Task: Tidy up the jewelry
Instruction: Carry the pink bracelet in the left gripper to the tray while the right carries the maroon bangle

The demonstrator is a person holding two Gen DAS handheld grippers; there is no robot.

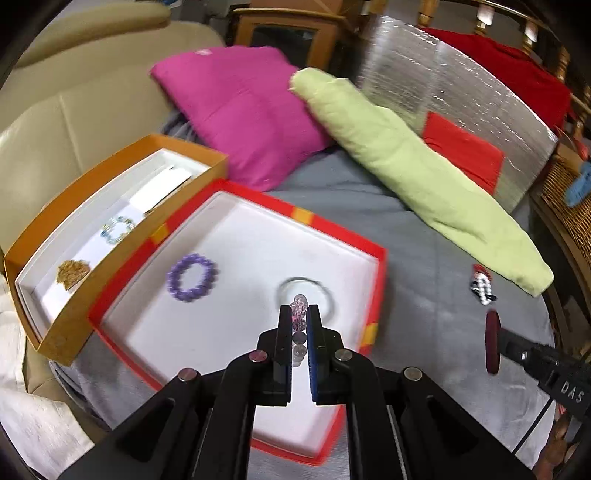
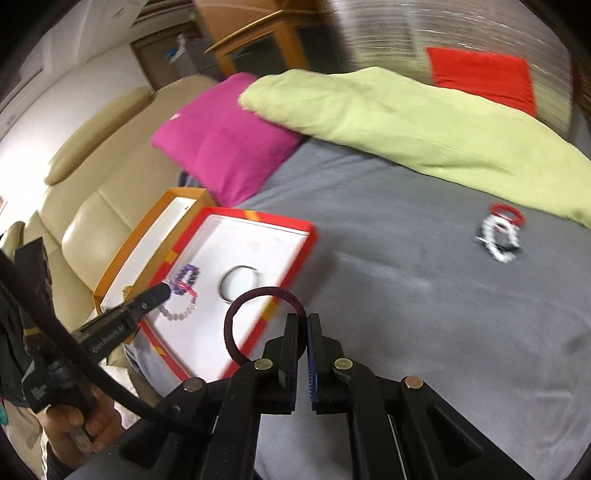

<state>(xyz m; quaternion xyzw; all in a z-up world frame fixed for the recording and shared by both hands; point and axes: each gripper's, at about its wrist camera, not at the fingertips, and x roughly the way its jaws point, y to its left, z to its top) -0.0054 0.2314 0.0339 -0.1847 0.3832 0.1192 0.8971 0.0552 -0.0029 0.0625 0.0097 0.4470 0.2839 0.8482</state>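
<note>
Right tool (image 2: 302, 319) clamps maroon bangle (image 2: 258, 325) (edge-on leftward).

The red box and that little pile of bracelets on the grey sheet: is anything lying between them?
No. In the right wrist view, only bare grey sheet stretches from the red box to the bracelet pile.

Home living room, cream sofa (image 1: 74, 110), pink cushion (image 1: 243, 110), wooden chair (image 1: 295, 26)

White letters "DAS" stand on the right gripper (image 1: 491, 341) body, lower right of the left wrist view (further print on the left gripper (image 2: 168, 291) is illegible).
</note>
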